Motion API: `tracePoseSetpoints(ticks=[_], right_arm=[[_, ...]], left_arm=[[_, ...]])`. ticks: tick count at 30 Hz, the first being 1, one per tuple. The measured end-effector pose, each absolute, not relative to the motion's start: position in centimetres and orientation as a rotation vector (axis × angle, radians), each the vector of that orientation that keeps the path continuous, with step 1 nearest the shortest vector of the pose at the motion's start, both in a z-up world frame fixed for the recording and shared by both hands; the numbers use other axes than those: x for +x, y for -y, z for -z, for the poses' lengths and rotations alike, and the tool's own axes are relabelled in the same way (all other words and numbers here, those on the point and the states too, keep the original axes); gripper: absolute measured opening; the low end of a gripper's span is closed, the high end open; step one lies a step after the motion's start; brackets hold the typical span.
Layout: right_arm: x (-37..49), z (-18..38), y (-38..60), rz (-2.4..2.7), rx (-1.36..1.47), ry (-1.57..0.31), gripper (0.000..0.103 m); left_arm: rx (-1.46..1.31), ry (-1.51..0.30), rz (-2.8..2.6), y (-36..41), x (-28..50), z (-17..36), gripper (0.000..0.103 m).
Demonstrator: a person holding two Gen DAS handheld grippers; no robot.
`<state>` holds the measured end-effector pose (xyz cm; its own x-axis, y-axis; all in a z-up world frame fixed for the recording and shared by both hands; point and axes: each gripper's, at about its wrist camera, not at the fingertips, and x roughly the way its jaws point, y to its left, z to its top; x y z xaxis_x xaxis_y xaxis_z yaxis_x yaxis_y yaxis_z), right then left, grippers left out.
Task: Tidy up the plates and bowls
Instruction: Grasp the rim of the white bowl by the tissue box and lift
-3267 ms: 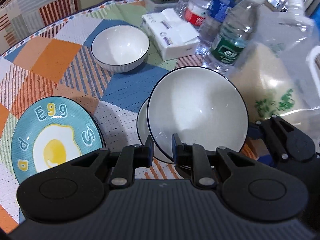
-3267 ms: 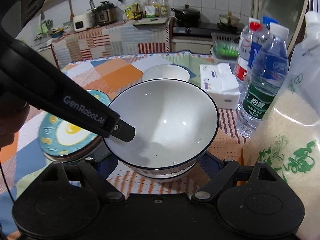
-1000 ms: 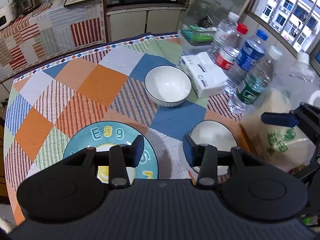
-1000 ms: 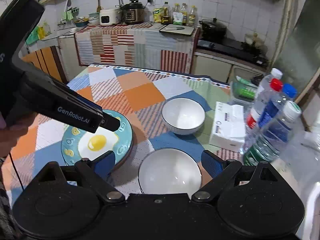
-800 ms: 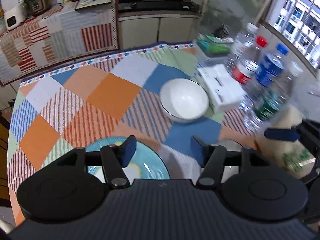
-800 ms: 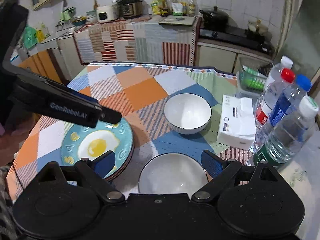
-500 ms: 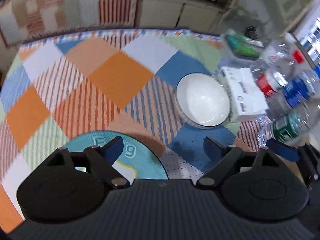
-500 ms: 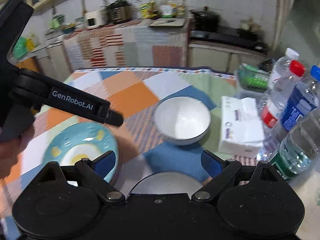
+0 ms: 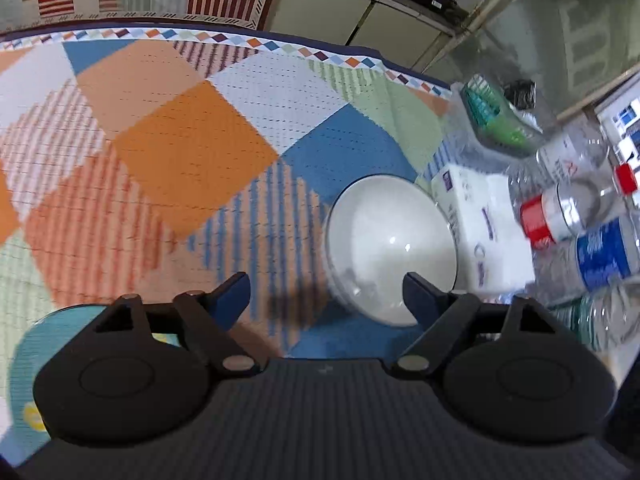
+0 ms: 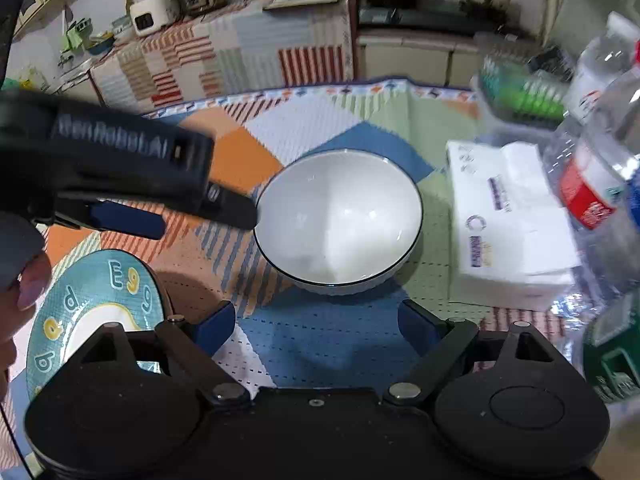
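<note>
Item: white bowl [image 10: 338,216], dark-rimmed, upright and empty on the patchwork tablecloth [image 9: 192,136], at about 12 o'clock ahead of the right gripper [image 10: 316,330] and about 1 o'clock from the left gripper [image 9: 326,296]; it stands alone, apart from the other crockery in view, which is probably why both tools are aimed at it. Right gripper: jaws wide and easing inward, nothing between them, only blue cloth; the bowl lies just beyond the tips, not yet straddled, the spread seemingly kept broad to take the bowl's width. Left gripper: jaws wide and closing, nothing held; in its own view the right-hand fingertip [image 9: 416,286] overlaps the bowl's near rim, though contact cannot be confirmed through the blur. In the right wrist view its body crosses from 9 o'clock, tip just beside the bowl's left rim, a person's hand [image 10: 16,280] behind it, which suggests a steadying or rim-pinching role. Egg plate [image 10: 96,308], teal with a fried-egg print, flat at 8 o'clock of the bowl, near but apart. Tissue pack [image 10: 508,232], at 3 o'clock of the bowl, just beside it, limiting approach from that side. Water bottles [image 10: 592,184], crowded at the far right beyond the tissues. Judgement: approach stage for collecting this bowl; grasp not made.
</note>
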<state>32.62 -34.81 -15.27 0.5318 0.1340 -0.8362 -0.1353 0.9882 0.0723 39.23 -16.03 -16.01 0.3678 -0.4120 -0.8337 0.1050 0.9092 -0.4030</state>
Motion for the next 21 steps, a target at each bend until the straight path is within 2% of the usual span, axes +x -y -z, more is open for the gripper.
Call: tracePoseSetpoints(ticks=[4,5,7,11,12,16,21], right_arm=[[34.1,16.8,34.7,-0.147,-0.051,-1.048,0.091],[34.4,17.1,34.8,-0.150,-0.051,-1.051,0.090],[34.8,17.4,34.9,-0.149,-0.055,-1.053,0.090],[35.2,17.8,35.2,-0.171,-0.064,-1.044,0.089],[35.4,17.8,35.2,-0.179,-0.074,-1.039,0.089],[35.9,18.0,34.6,-0.209,-0.125,-1.024,0.088],[35.7,17.6,33.8,-0.226,-0.197,-1.012,0.081]], left_arm=[[-0.307,-1.163,0.295,17.2,40.2,17.7,0.053],[-0.320,-1.171,0.292,17.3,40.3,18.2,0.050],[-0.338,-1.188,0.294,17.2,40.6,18.9,0.033],[-0.377,-1.234,0.299,17.2,41.4,19.8,0.019],[-0.396,-1.242,0.306,17.3,41.5,19.9,0.012],[-0.362,-1.213,0.265,18.1,40.7,19.9,0.009],[-0.261,-1.196,0.292,18.4,39.6,19.4,0.010]])
